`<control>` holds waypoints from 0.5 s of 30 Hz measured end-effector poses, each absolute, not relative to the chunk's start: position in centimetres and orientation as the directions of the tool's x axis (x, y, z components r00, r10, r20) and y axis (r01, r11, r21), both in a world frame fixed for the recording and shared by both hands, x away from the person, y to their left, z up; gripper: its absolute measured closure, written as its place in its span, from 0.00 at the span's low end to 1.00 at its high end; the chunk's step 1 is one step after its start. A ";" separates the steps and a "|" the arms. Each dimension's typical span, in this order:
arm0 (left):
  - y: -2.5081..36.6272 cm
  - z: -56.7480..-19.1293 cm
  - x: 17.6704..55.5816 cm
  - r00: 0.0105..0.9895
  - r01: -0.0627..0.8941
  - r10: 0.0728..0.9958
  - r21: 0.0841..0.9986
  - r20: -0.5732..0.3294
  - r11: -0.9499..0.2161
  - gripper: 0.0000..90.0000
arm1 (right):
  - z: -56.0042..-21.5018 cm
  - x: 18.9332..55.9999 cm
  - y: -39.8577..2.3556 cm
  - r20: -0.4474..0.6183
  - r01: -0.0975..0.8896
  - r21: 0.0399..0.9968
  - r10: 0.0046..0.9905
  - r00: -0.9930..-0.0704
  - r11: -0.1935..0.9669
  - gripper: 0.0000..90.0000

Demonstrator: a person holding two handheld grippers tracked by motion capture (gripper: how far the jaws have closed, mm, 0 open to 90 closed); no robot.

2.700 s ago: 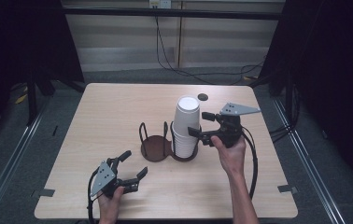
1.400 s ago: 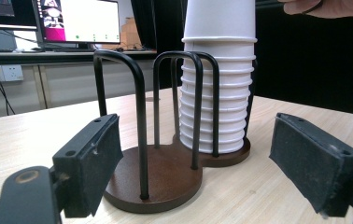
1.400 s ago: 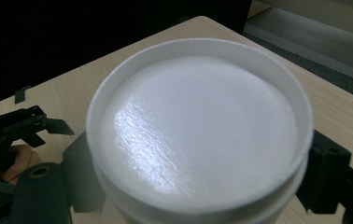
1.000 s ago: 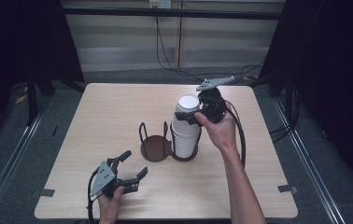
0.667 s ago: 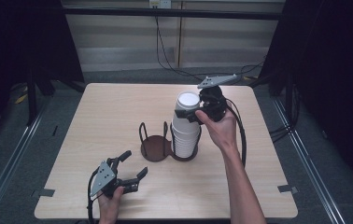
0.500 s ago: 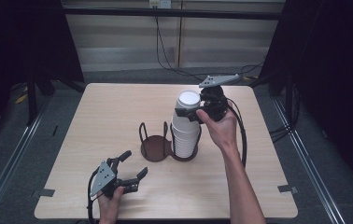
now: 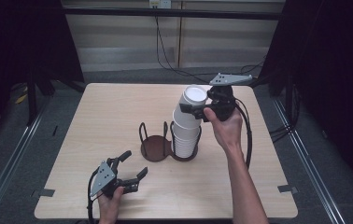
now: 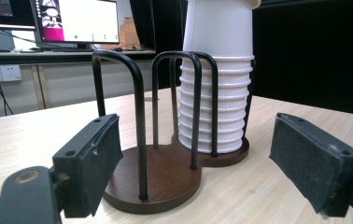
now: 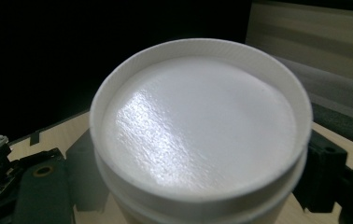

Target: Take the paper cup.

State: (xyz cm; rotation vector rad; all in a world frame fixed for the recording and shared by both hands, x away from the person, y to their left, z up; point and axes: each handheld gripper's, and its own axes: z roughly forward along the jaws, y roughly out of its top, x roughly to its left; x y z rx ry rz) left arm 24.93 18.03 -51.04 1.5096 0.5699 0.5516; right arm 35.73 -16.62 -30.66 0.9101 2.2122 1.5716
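Table (image 7: 118, 116) takes up mid frame of the high view, pale wood, w/ the dark two-ring cup holder (image 7: 158, 148) near its centre. Holder's left ring is empty; right ring carries the stack of white paper cups (image 7: 186, 137), upside down, bases up.

Right gripper (image 7: 194, 108) sits at upper right of centre, jaws clamped on the top cup (image 7: 191, 105), one either side of its upper wall. Right gripper view confirms: cup base (image 9: 202, 126) fills the centre, black pads pressed to its sides at lower left & lower right.

Change vs. 2.7 s ago: the right gripper was then low, beside the stack's mid-height; by 1.0 s ago it had risen to the top cup & closed on it. Since 0.5 s ago the top cup looks lifted a bit & tilted off the stack's line, a wider band of wall showing above the cups below. My read: the top cup is being peeled off, prob. to go into the empty ring. Not fully clear yet, bottom edge seems to overlap the next cup.

Left gripper (image 7: 128, 170) rests lower left on the table, jaws wide apart, nothing between; unmoved across all frames. Left gripper view looks at the holder between its pads (image 8: 93, 156).
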 end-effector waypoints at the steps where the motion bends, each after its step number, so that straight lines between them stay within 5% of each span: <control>1: 18.0 -51.0 24.9 0.755 0.015 0.656 1.000 -0.006 -0.008 0.18 | -30.5 35.6 -16.7 0.131 0.327 0.923 0.636 -0.760 0.200 0.24; 15: 18.1 -51.0 25.0 0.751 0.011 0.660 1.000 0.004 -0.018 0.18 | -29.5 34.7 -18.0 0.169 0.291 0.952 0.625 -0.762 0.097 0.24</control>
